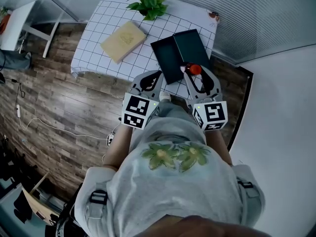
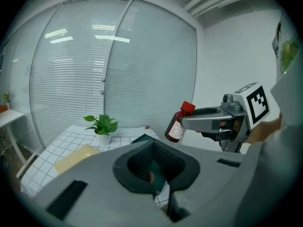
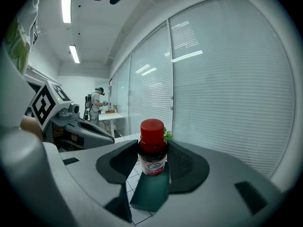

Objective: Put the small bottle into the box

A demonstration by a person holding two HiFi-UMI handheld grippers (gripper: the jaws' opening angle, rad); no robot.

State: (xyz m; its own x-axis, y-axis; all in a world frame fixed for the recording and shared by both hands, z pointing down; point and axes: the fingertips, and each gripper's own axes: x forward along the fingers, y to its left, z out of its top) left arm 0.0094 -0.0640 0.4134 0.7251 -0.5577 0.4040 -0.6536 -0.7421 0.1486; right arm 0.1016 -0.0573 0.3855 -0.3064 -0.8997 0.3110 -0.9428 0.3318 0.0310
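The right gripper (image 3: 152,161) held the small bottle (image 3: 152,148) upright by its neck, just under the red cap. Its jaws were tight on both sides of it. From the head view, the small bottle (image 1: 194,69) was up in the air, over the near end of the dark open box (image 1: 168,58) on the table (image 1: 98,28). The left gripper (image 2: 154,167) was up beside the box's near end too. Its jaws looked closed with nothing in them. A tan book (image 1: 123,41) lay left of the box, and a green plant (image 1: 148,6) stood behind it.
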